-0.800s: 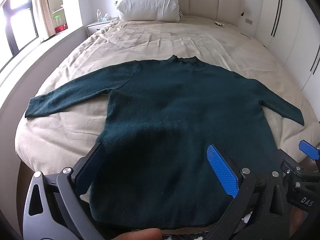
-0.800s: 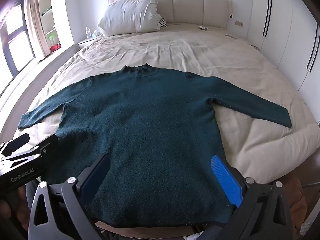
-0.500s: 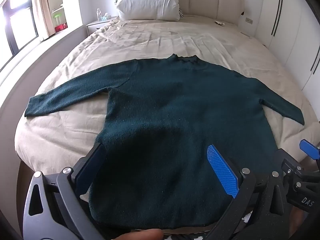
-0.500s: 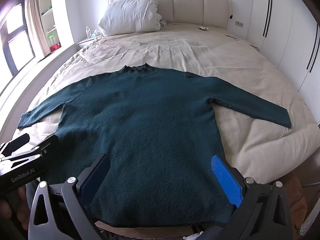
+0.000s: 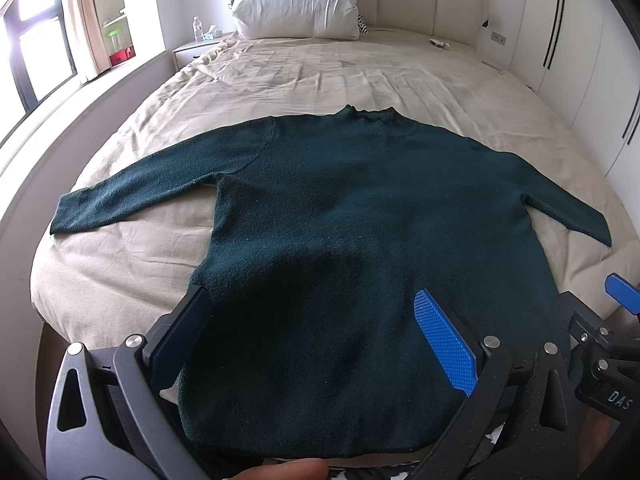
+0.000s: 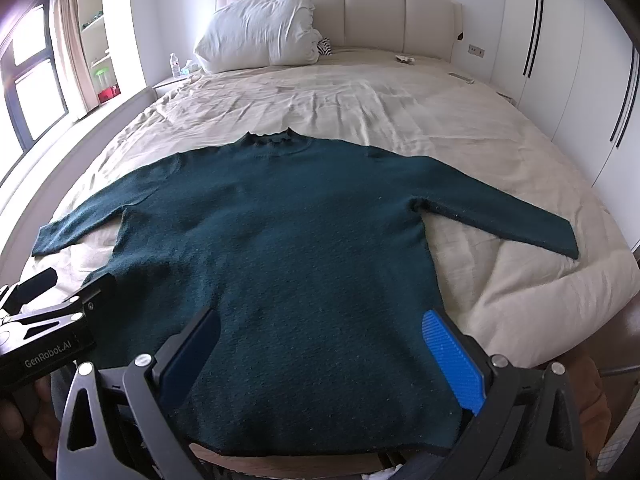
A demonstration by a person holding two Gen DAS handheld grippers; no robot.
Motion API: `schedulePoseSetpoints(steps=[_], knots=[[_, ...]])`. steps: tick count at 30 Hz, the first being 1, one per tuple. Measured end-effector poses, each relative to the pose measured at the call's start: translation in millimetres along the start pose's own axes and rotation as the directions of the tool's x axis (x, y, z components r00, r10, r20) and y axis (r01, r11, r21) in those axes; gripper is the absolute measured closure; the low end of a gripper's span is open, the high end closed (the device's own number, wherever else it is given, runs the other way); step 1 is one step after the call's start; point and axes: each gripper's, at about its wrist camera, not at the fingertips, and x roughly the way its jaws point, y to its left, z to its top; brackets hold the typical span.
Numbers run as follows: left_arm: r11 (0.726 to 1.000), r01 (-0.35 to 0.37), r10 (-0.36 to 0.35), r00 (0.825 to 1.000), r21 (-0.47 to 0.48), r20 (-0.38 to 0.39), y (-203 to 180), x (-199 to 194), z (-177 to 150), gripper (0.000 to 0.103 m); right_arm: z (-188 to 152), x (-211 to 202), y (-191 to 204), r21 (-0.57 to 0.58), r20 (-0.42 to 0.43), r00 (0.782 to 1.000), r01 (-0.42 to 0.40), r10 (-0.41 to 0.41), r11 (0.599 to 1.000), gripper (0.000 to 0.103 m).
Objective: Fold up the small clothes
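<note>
A dark green long-sleeved sweater (image 5: 360, 216) lies flat on the beige bed, collar far, hem near me, both sleeves spread out. It also shows in the right wrist view (image 6: 280, 240). My left gripper (image 5: 312, 328) is open and empty, held above the hem's left part. My right gripper (image 6: 320, 344) is open and empty, held above the hem's right part. The right gripper's body shows at the right edge of the left wrist view (image 5: 608, 360); the left gripper's body shows at the left edge of the right wrist view (image 6: 48, 336).
The bed (image 5: 360, 72) has a beige sheet, a white pillow (image 5: 296, 0) and a padded headboard (image 6: 376, 12). A nightstand with a bottle (image 5: 196, 30) stands at the far left by the window. White wardrobes (image 6: 560, 40) line the right wall.
</note>
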Motion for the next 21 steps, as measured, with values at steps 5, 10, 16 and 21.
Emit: schedulePoseSetpoints(steps=[5, 10, 16, 21], knots=[[1.000, 0.000, 0.000, 1.000, 0.001, 0.000, 0.3, 0.3, -0.4, 0.000, 1.0, 1.0, -2.1, 0.001, -0.001, 1.000, 0.003, -0.003, 1.000, 0.000], [1.000, -0.001, 0.001, 1.000, 0.002, -0.001, 0.4, 0.7, -0.5, 0.000, 1.4, 1.1, -4.2, -0.001, 0.001, 1.000, 0.008, -0.008, 1.000, 0.000], [1.000, -0.002, 0.002, 1.000, 0.000, -0.003, 1.7, 1.8, -1.2, 0.000, 2.1, 1.1, -3.9, -0.006, 0.003, 1.000, 0.017, -0.017, 1.000, 0.000], [1.000, -0.002, 0.002, 1.000, 0.000, -0.004, 2.2, 3.6, -2.1, 0.000, 2.6, 1.6, -4.8, -0.008, 0.003, 1.000, 0.019, -0.019, 1.000, 0.000]])
